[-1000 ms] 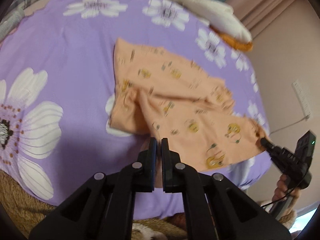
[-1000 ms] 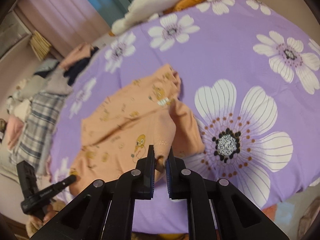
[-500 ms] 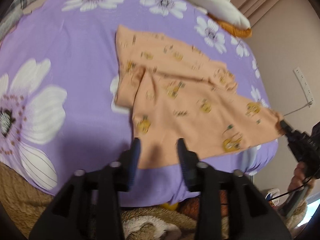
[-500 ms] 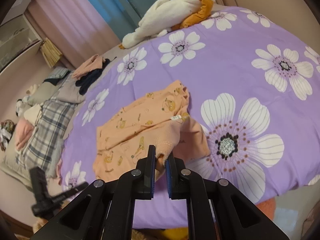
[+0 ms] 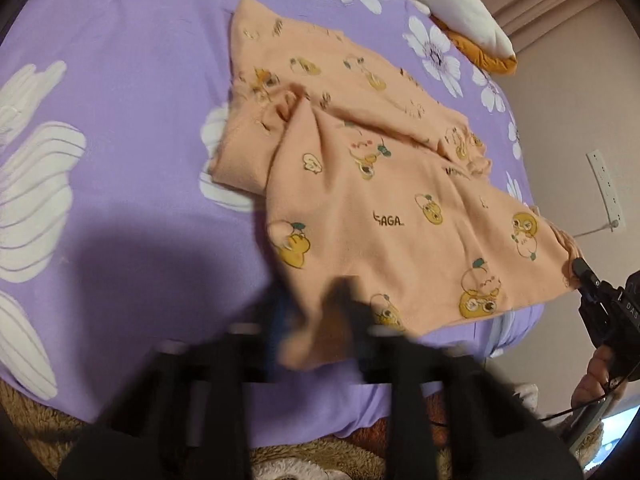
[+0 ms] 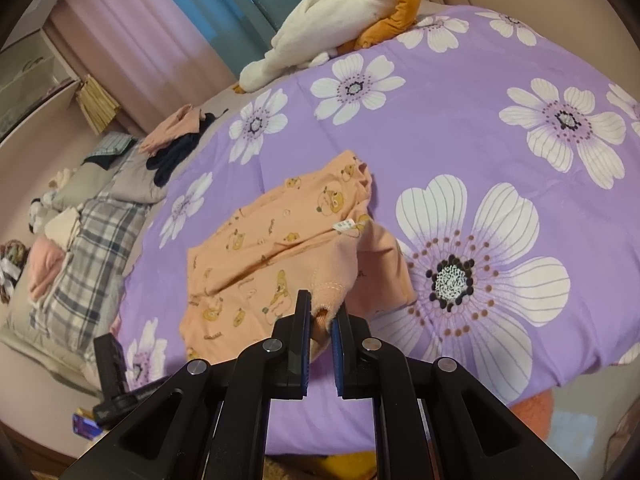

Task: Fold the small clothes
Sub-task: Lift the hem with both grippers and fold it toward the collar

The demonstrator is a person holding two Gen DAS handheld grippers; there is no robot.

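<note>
Folding has barely begun, the peach garment lying rumpled on the bed ahead of both tools: the left tool, tilted steeply down, has just been closing on its near hem, while the right tool, angled down, pinches a cuff.

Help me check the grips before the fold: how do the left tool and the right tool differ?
The left tool is motion-blurred, and its jaws have just been closing on the cloth; the right tool is sharp and shut. The left tool takes a plain corner of the orange garment; the right tool pinches a stitched hem. Both grip the same garment.
</note>
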